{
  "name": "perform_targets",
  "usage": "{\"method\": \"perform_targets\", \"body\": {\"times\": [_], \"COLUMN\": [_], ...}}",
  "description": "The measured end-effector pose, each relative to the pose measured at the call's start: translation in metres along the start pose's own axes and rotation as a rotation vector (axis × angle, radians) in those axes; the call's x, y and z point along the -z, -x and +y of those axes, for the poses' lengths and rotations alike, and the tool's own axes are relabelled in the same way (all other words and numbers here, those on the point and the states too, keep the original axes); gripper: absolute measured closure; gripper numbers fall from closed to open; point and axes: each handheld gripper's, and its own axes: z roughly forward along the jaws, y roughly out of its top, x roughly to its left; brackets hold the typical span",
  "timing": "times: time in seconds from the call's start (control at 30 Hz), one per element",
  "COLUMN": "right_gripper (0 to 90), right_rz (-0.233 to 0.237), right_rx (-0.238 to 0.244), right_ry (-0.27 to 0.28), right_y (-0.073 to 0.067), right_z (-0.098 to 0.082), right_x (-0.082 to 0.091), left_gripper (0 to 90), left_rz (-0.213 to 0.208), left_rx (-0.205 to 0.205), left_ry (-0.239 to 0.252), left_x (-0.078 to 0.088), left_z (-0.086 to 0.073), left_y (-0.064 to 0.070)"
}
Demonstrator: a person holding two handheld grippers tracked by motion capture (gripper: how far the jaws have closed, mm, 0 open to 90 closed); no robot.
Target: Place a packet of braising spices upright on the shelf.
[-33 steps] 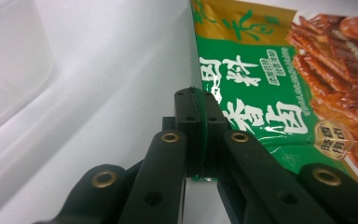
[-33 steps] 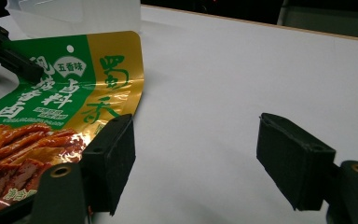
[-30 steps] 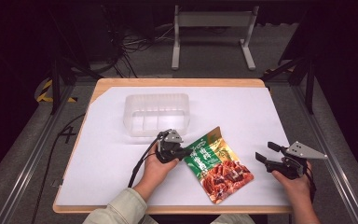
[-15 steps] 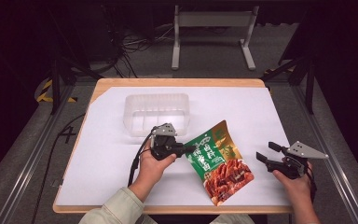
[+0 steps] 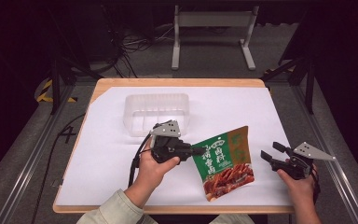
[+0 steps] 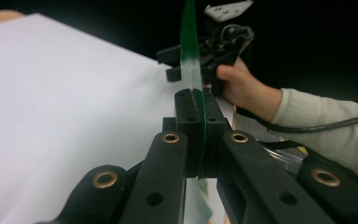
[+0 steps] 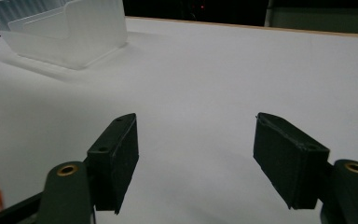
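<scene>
A green and orange snack pouch (image 5: 224, 161) hangs lifted above the white sheet, front centre in the high view. My left gripper (image 5: 196, 150) is shut on the pouch's left edge. In the left gripper view the pouch (image 6: 189, 56) stands edge-on, pinched between the two black jaws of that gripper (image 6: 198, 109). My right gripper (image 5: 266, 151) rests near the front right corner, to the right of the pouch and apart from it, open with nothing between its jaws. Seen along the right gripper (image 7: 196, 158), the jaws stand wide over bare white sheet.
A clear plastic bin (image 5: 156, 113) with inner dividers stands on the white sheet behind the left hand; it also sits at the top left (image 7: 60, 30) of the right gripper view. The wooden table edge (image 5: 177, 82) frames the sheet. A black cable trails from the left gripper.
My left gripper has risen with the pouch, which now hangs off the table and more upright. The right gripper has stayed in place.
</scene>
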Motion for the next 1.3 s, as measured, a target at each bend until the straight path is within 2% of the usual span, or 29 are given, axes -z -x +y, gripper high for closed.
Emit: {"method": "perform_targets", "body": {"times": [0.17, 0.37, 0.63, 0.9, 1.1, 1.3], "right_gripper": [30.9, 30.9, 30.9, 30.9, 31.7, 31.5], "right_rz": [0.002, -0.002, -0.003, -0.004, -0.018, -0.015], "right_rx": [-0.01, -0.026, -0.03, -0.025, 0.021, 0.009], "right_ry": [-0.006, -0.013, -0.014, -0.02, -0.043, -0.034], "right_y": [0.001, 0.004, 0.004, 0.003, -0.001, -0.001], "right_z": [-0.002, -0.006, -0.007, -0.008, -0.008, -0.009], "right_x": [0.001, 0.001, 0.003, 0.003, 0.0, 0.001], "left_gripper": [90.0, 90.0, 90.0, 90.0, 90.0, 90.0], "left_rz": [0.005, 0.062, 0.13, 0.162, 0.191, 0.225], "left_rx": [-0.051, -0.076, -0.08, -0.065, -0.068, -0.074], "left_ry": [0.021, 0.04, 0.075, 0.119, 0.132, 0.148], "left_x": [0.009, 0.026, 0.053, 0.077, 0.091, 0.105], "left_z": [0.01, 0.018, 0.025, 0.028, 0.03, 0.033], "left_y": [0.011, 0.012, 0.004, 0.0, -0.002, 0.0]}}
